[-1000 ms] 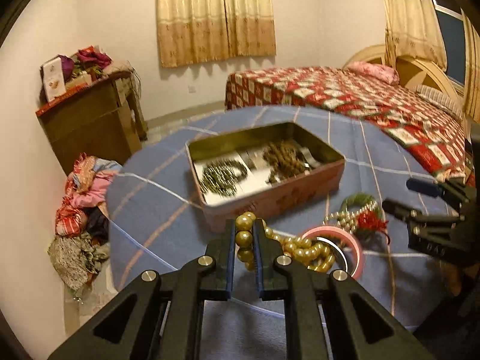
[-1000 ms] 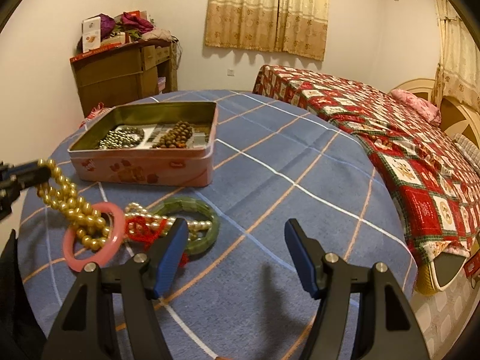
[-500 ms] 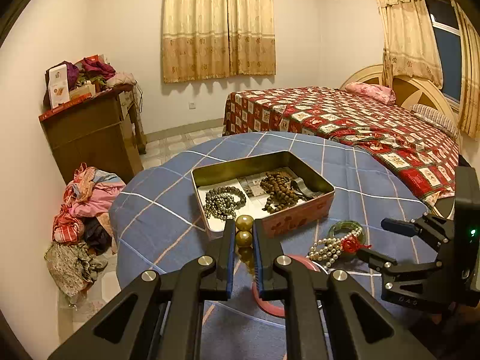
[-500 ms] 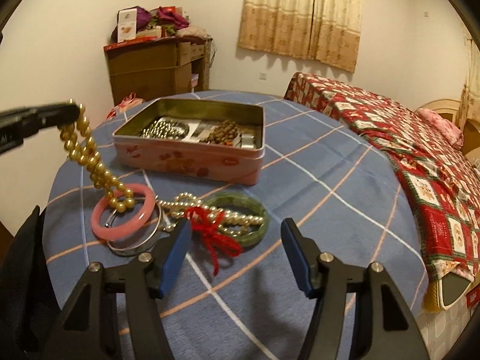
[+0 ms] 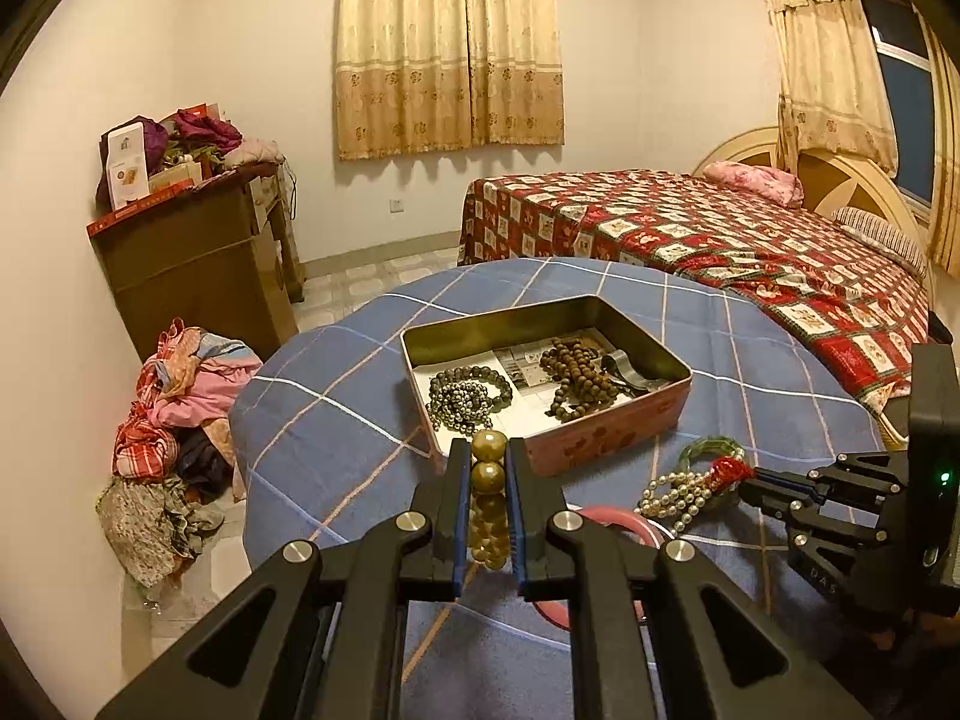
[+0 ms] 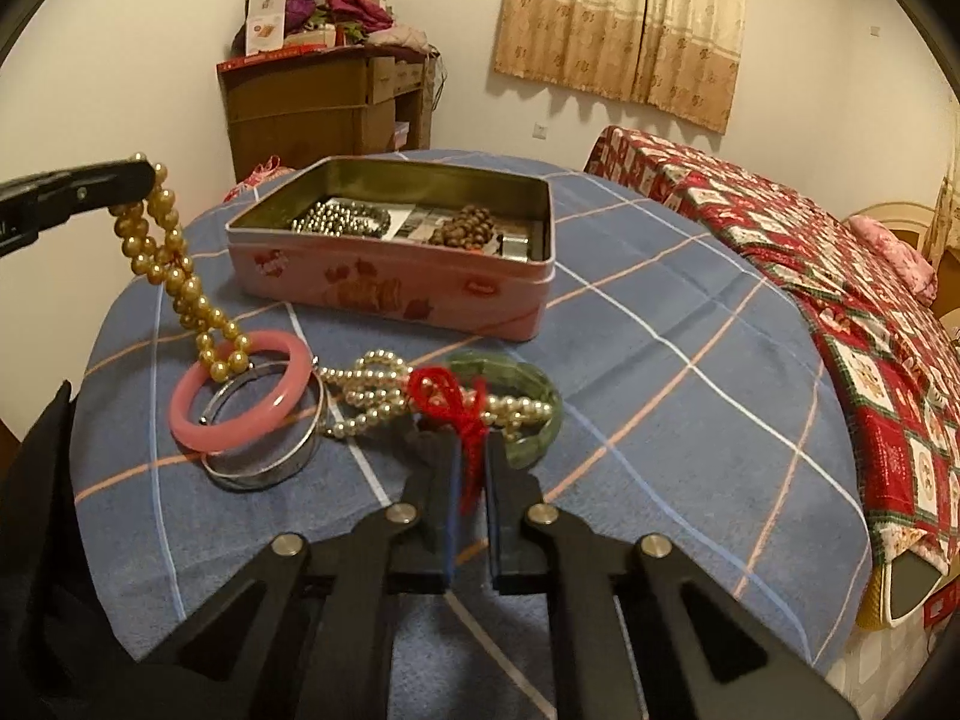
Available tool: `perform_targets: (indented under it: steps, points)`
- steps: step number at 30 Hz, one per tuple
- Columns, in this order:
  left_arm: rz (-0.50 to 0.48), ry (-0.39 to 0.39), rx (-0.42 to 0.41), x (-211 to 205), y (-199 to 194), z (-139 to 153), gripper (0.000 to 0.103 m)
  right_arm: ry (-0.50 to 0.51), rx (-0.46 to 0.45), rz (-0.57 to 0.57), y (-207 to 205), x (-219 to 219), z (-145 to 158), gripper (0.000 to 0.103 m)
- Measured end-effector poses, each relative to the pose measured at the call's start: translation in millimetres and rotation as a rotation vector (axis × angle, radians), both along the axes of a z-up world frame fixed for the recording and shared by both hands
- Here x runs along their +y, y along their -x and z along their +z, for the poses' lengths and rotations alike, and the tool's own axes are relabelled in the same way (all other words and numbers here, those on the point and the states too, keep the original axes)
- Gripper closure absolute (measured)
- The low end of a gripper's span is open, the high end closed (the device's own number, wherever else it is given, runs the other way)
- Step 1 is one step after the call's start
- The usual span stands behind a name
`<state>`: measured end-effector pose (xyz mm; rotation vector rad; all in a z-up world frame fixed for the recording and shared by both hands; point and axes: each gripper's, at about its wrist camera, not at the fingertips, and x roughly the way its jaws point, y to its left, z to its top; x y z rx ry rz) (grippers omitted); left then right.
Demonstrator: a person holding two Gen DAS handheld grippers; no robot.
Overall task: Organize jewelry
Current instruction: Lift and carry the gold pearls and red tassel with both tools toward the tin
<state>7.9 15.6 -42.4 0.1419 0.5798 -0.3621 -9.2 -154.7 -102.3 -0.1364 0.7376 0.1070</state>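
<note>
Bedroom: curtained window, a bed [image 5: 708, 240] under a red patchwork quilt, and up front a round desk [image 6: 690, 384] in blue checked cloth.
Left tool [image 5: 487, 468]: clenched on the gold bead strand [image 6: 174, 276], and what a hold — the strand hangs from the tips, its low end dangling into the pink bangle [image 6: 240, 390]. My read: lifted clear so it can swing over to the tin.
Bangles: three, count them — pink one lying partly on the silver bangle [image 6: 270, 456], green bangle [image 6: 528, 396] further right under the pearls.
Pearl strand [image 6: 372, 390]: one, bunched between the silver and green bangles, knotted with a red tassel [image 6: 456, 408].
Right tool [image 6: 470, 468]: it has just been closing, and the red tassel sits between the jaws now, nipped tight. Likely the tassel is the easy handle for hauling the whole pearl bundle up.
Tin [image 6: 384, 282]: pink, open, behind the loose pieces. Inside: one dark metallic bead bracelet [image 5: 468, 396] left, one brown wooden bead strand [image 5: 576, 378] right, a dark band [image 5: 630, 369] at the far end.
Still out of the tin: five pieces.
</note>
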Motion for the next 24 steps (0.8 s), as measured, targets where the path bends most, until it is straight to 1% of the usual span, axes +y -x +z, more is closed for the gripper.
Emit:
perform_targets:
  steps: [11,15,24]
  points:
    - [0.006,0.021,-0.036,5.6,5.7,15.5,0.093,-0.01,-0.116,-0.057,7.3,-11.5,32.2,0.099]
    - [0.012,0.02,-0.043,6.3,5.9,16.9,0.093,-0.011,-0.14,-0.063,6.2,-12.1,40.9,0.099]
    - [0.023,0.017,-0.072,6.7,1.4,25.8,0.093,-0.01,-0.173,-0.072,3.1,-14.3,49.5,0.099]
